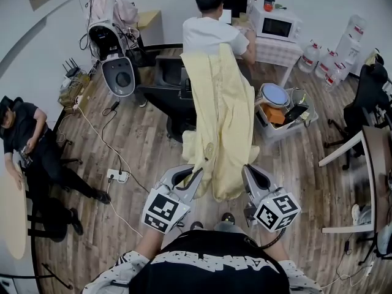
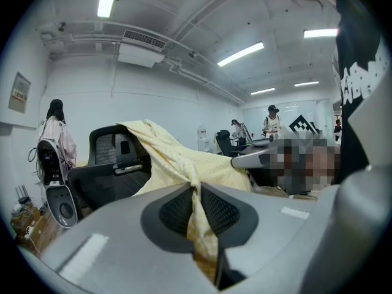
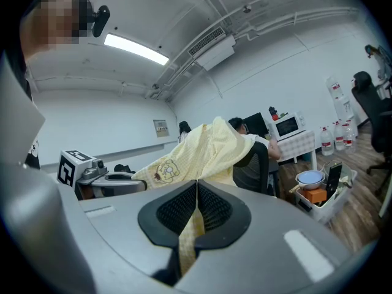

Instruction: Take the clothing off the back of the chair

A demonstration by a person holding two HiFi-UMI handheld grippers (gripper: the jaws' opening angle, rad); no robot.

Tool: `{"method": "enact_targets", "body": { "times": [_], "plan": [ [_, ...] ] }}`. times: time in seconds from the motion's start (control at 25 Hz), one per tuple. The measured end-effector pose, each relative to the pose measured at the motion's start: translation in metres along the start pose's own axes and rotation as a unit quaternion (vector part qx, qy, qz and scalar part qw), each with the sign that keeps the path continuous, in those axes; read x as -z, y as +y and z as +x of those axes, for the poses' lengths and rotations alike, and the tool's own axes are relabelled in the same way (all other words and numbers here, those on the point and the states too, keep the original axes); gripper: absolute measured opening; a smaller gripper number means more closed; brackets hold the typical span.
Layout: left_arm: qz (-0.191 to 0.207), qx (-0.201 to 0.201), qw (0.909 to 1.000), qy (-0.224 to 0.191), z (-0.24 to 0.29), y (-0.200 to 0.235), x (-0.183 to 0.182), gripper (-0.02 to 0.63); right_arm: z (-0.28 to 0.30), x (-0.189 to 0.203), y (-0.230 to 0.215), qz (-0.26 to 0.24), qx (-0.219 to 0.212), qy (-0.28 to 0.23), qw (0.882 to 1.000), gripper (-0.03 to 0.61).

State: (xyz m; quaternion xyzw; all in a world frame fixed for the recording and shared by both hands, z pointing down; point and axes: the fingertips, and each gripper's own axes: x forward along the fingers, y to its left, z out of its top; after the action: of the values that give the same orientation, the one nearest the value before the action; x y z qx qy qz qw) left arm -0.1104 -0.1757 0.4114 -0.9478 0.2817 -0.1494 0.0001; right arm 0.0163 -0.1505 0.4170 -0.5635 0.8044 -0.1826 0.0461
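A pale yellow garment [image 1: 223, 121] hangs over the back of a black office chair [image 1: 168, 84] and stretches down toward me. My left gripper [image 1: 195, 177] is shut on its lower left edge, and the cloth [image 2: 177, 158] runs pinched between the pads [image 2: 177, 210]. My right gripper [image 1: 247, 171] is shut on the lower right edge. In the right gripper view a fold of cloth [image 3: 196, 152] with a bear print passes between the closed jaws [image 3: 196, 188]. The chair's back [image 2: 113, 158] still carries the garment's top [image 3: 226, 133].
A person [image 1: 211, 32] sits at a desk just beyond the chair. A crate with a bowl [image 1: 278, 106] stands to its right, a white machine [image 1: 116, 66] to its left. Cables and a power strip [image 1: 117, 176] lie on the floor. Another person [image 1: 30, 139] sits at far left.
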Motion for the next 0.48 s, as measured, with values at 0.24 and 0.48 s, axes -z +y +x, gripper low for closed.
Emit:
{"method": "enact_targets", "body": {
  "times": [0.24,0.48],
  "plan": [
    [0.005,0.003,1.0,0.0,-0.0018,-0.0019,0.0005,0.025,-0.002,0.0029,0.0013,-0.001,0.003,0.002,1.0,0.018],
    [0.005,0.008,1.0,0.0,-0.0023,-0.0022,0.0025,0.025,-0.004,0.004,0.0022,-0.001,0.008,0.001,1.0,0.018]
  ]
}}
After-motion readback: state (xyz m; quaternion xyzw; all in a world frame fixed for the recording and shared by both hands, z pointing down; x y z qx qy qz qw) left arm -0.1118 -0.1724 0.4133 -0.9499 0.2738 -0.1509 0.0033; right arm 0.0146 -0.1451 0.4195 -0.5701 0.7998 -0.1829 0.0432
